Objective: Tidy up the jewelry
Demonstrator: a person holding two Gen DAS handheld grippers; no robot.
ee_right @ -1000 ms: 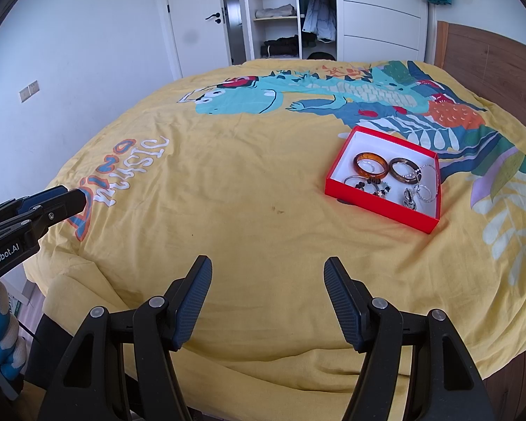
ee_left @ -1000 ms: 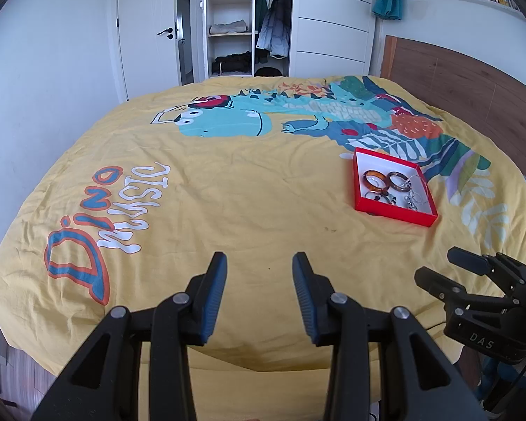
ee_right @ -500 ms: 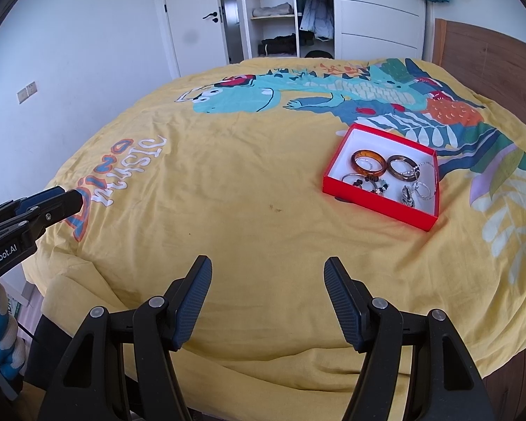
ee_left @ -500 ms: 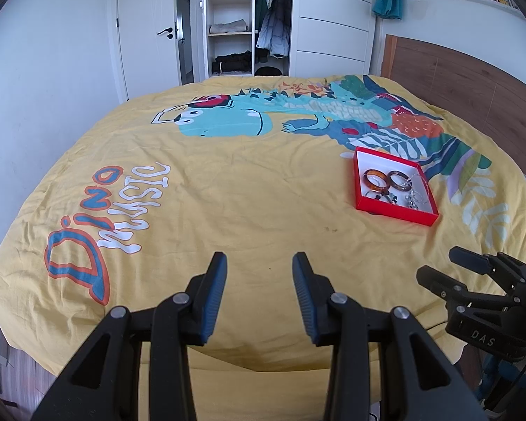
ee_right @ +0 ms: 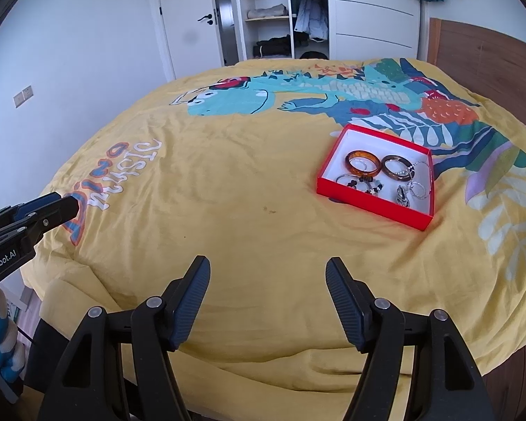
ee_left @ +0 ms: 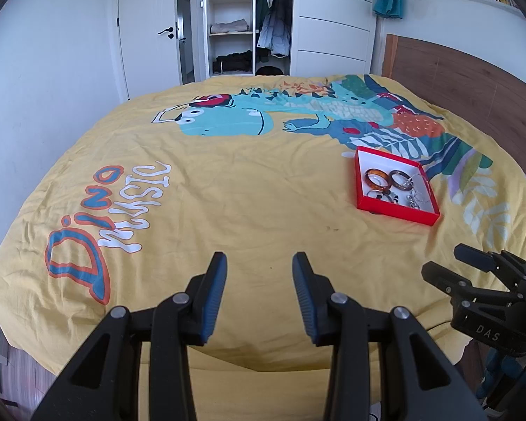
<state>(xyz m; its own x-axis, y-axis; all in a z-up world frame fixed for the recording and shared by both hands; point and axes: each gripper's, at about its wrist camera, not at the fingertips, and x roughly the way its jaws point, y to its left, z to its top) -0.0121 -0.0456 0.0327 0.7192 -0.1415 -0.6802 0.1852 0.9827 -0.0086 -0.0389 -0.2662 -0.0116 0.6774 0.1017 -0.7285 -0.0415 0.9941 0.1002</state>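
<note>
Jewelry, amber bangles and silver rings, lies in a shallow red cardboard tray (ee_right: 371,204) on the yellow dinosaur-print bedspread (ee_right: 228,182), well beyond both released, empty grippers, left gripper (ee_left: 259,293) and right gripper (ee_right: 267,300), toward their right.

Our left gripper (ee_left: 259,263) is black plastic with blue ribbed pads (ee_left: 215,294) and silver screws at its pivots. Our right gripper (ee_right: 267,270) matches it (dark ribbed pads here), and white "DAS" lettering marks its side, seen beside the yellow bedspread (ee_left: 263,193).
</note>
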